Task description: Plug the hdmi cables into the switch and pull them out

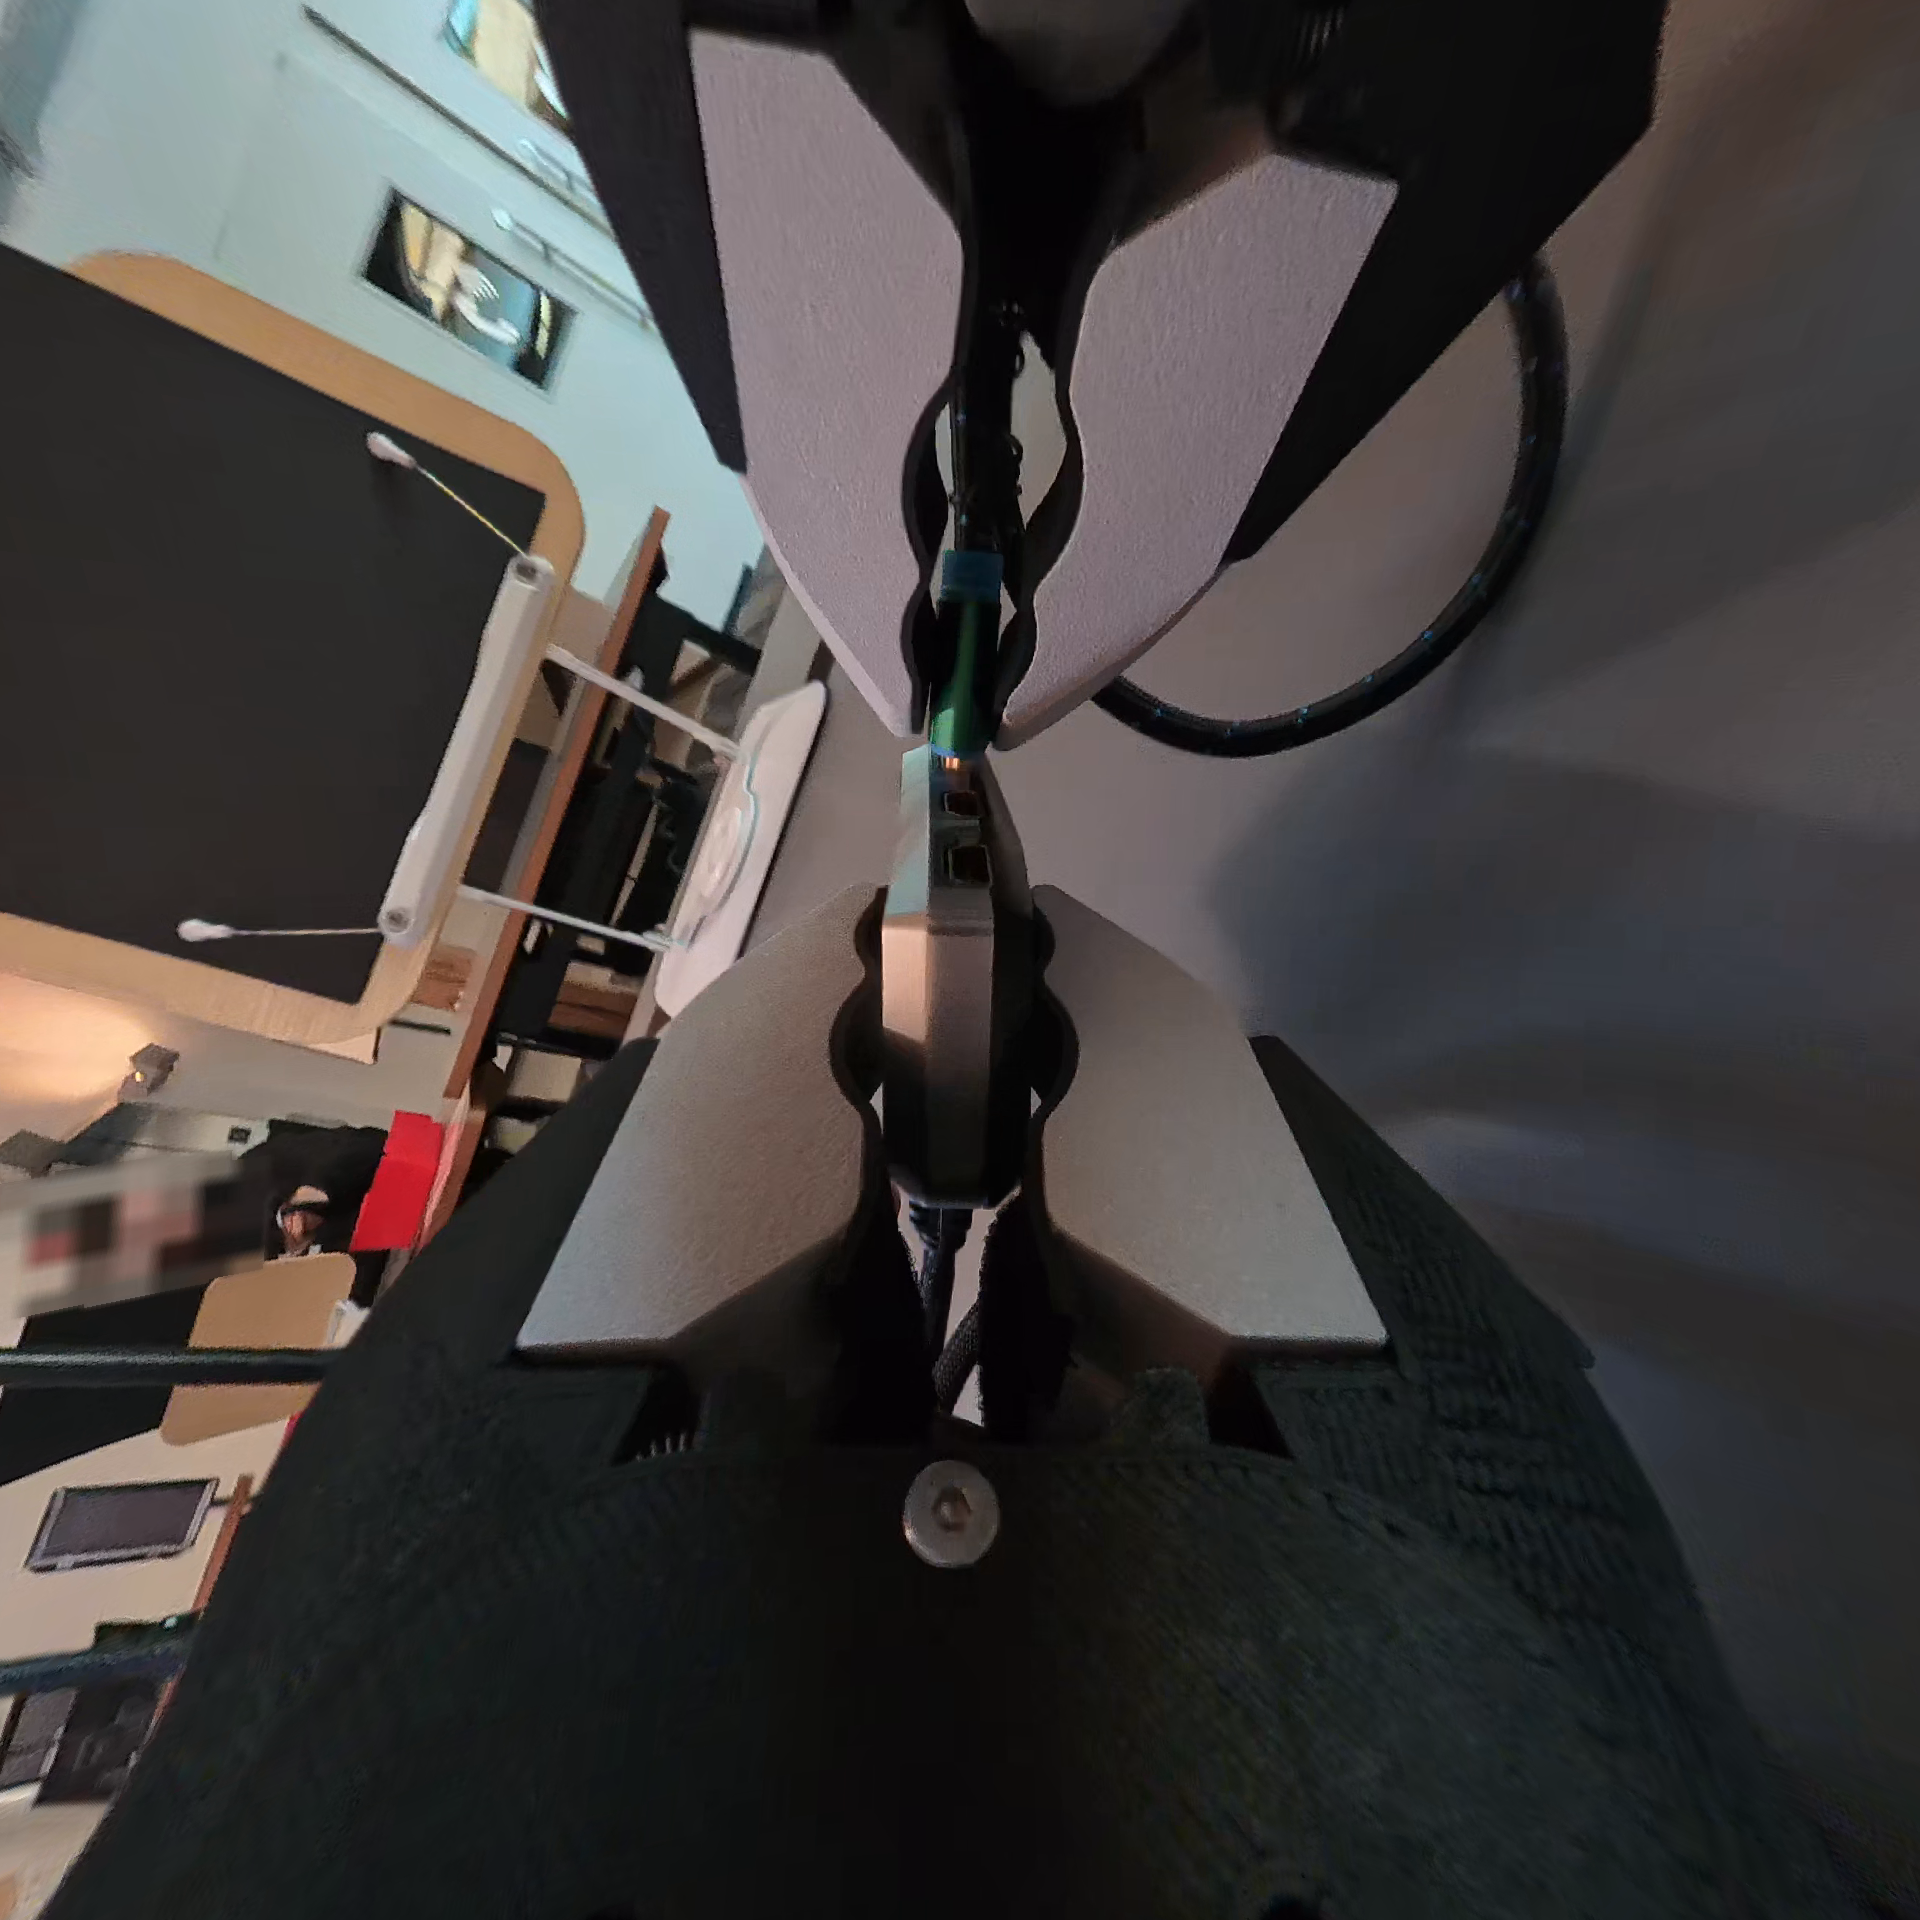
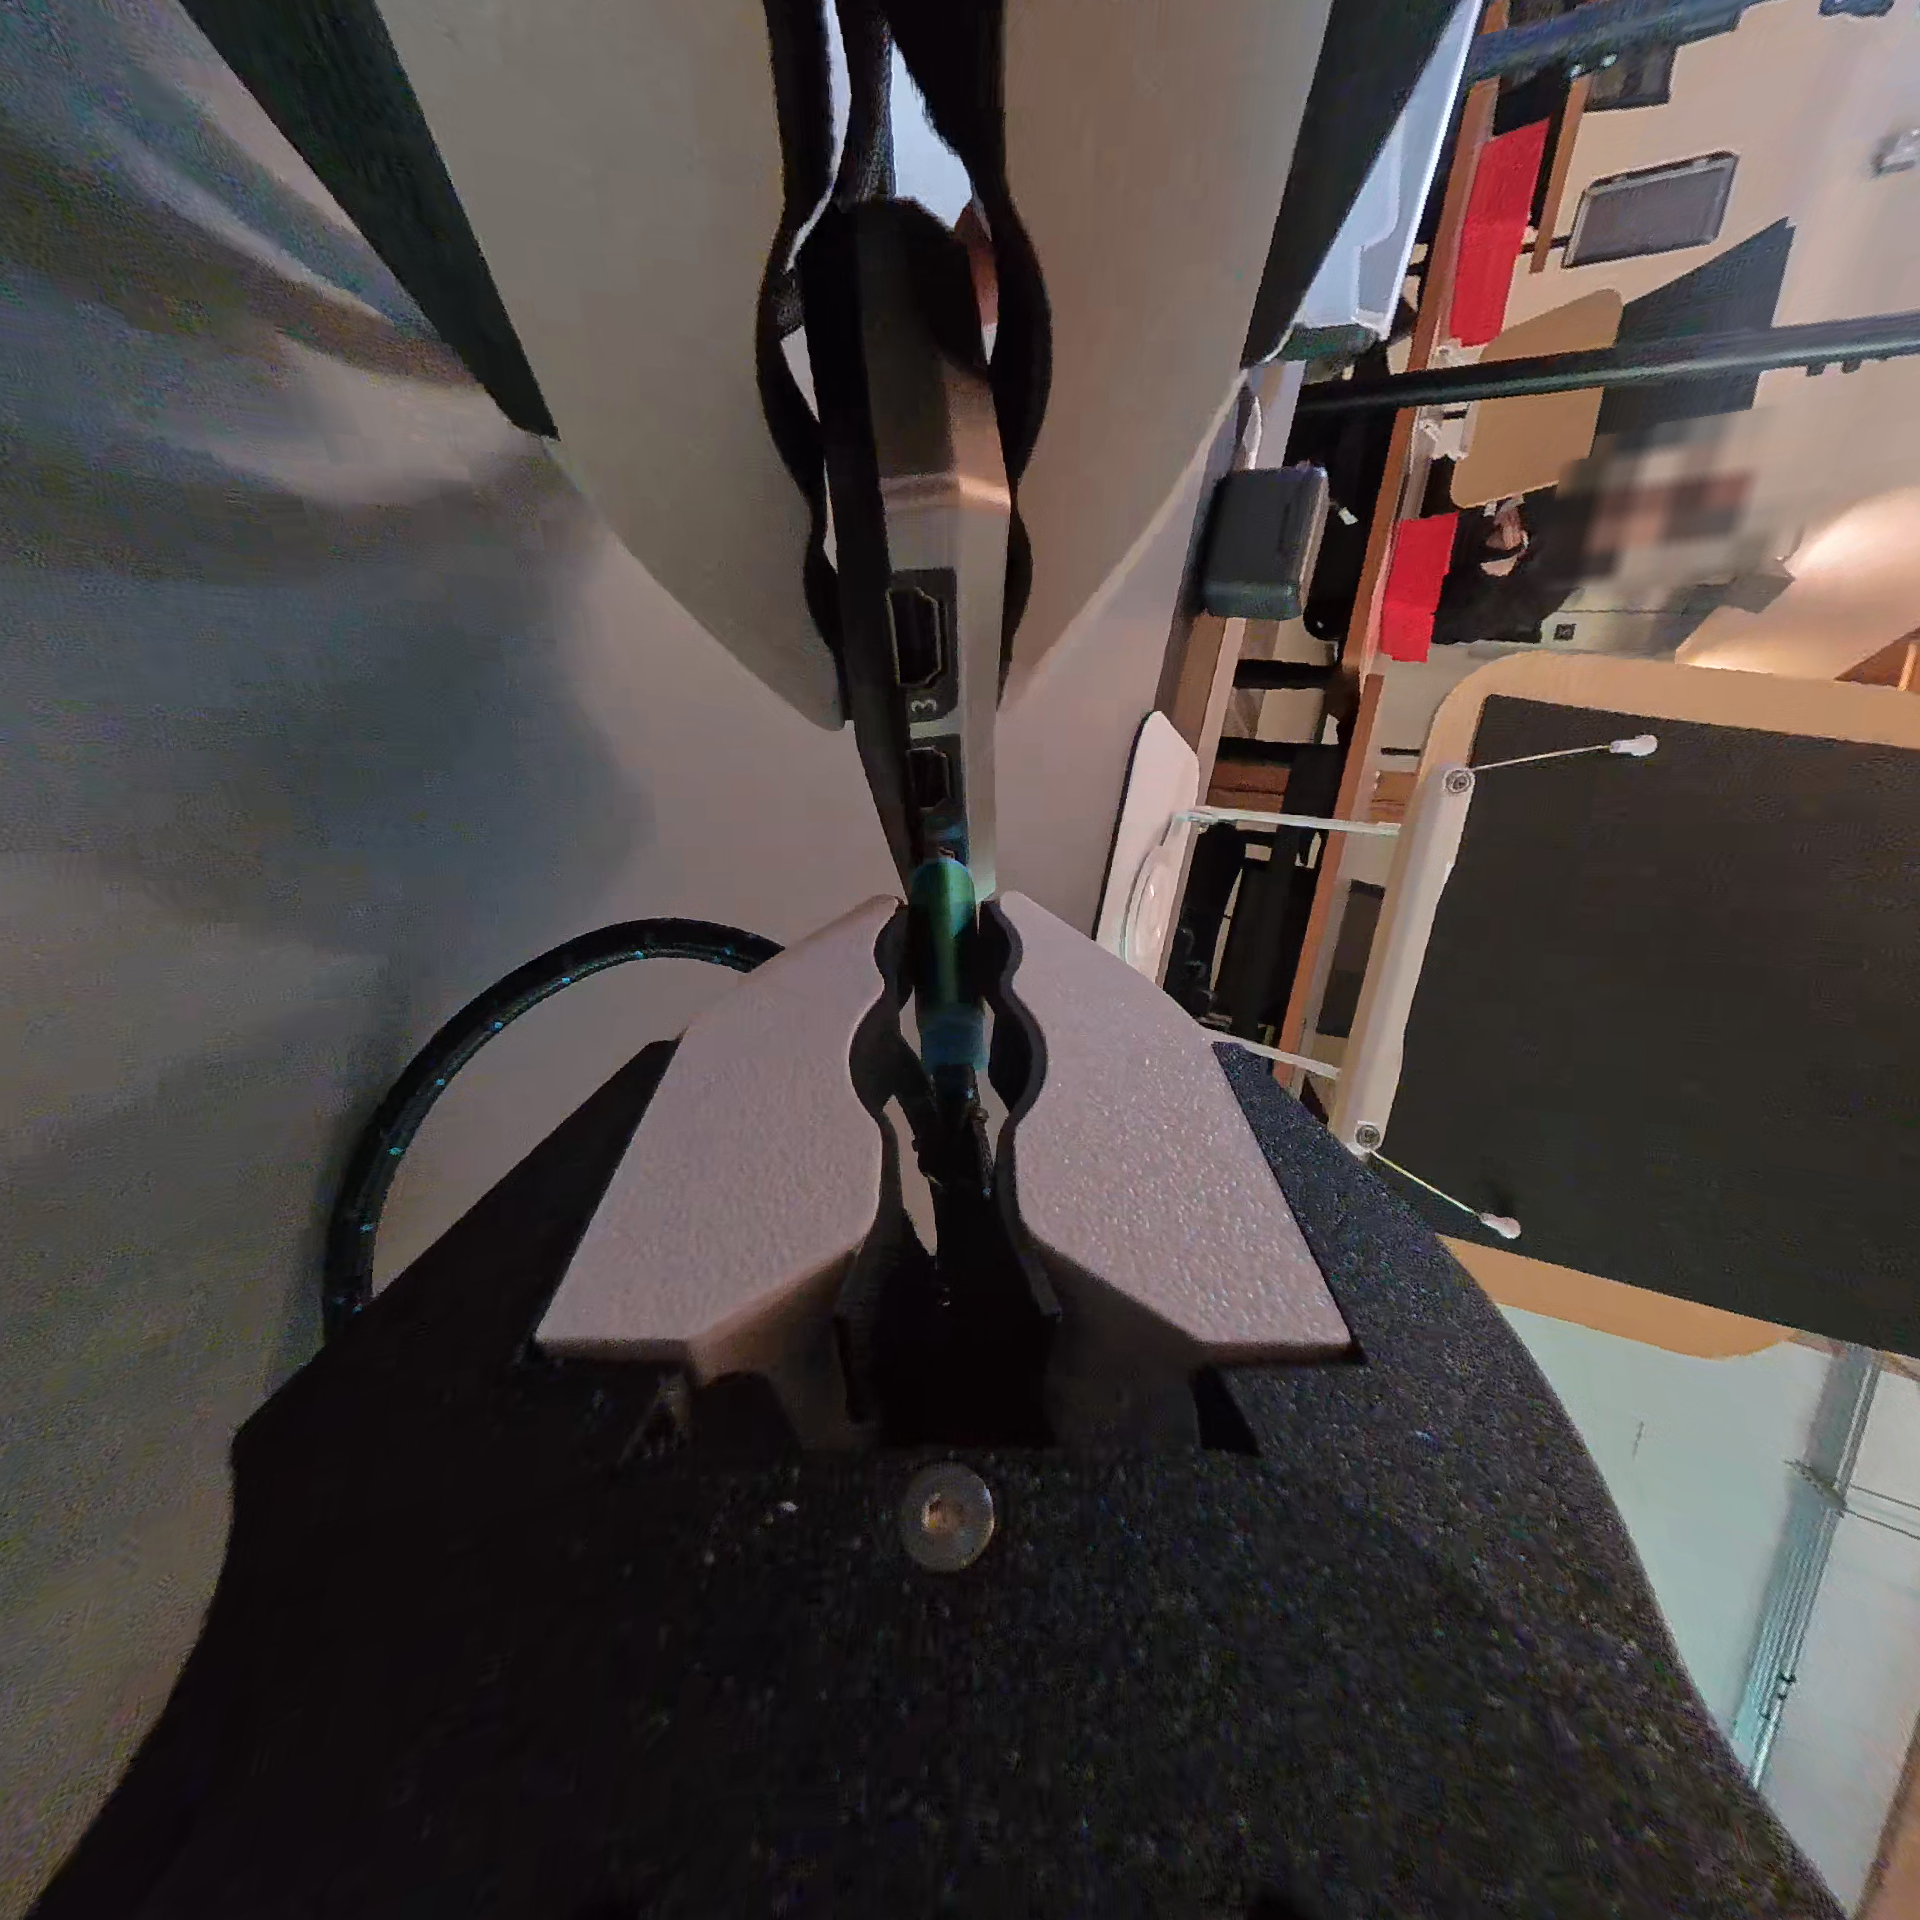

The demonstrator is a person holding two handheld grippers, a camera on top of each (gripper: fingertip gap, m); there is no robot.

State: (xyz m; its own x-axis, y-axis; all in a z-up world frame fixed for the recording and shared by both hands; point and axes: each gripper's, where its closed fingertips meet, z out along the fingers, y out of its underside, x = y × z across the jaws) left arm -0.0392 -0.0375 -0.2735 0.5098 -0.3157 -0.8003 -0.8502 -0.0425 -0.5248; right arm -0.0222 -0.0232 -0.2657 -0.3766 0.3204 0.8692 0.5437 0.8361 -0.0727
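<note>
Clamping the stiff, light switch (image 1: 940, 1039) by its flat sides, left tongs (image 1: 951, 935) steady it; right tongs (image 2: 940, 914) pinch the green plug (image 2: 940, 925) on its rigid shell.

- A black panel (image 1: 208, 623) in a light wooden frame fills the left of the left wrist view, and it shows again at the right of the right wrist view (image 2: 1683, 1018).
- A white bar (image 1: 468, 748) is fixed along the panel's edge, with thin rods tipped in white sticking out from both its ends.
- Just beside it sits a white rounded plate (image 1: 753, 831) on clear standoffs.
- Red blocks (image 2: 1496, 239) hang on wooden shelving in the background.
- A grey case (image 2: 1262, 540) sits near that shelving.
- A small dark screen (image 1: 120, 1522) is down in the lower left.
- A pale grey surface (image 1: 1662, 935) spreads across the right side.
</note>
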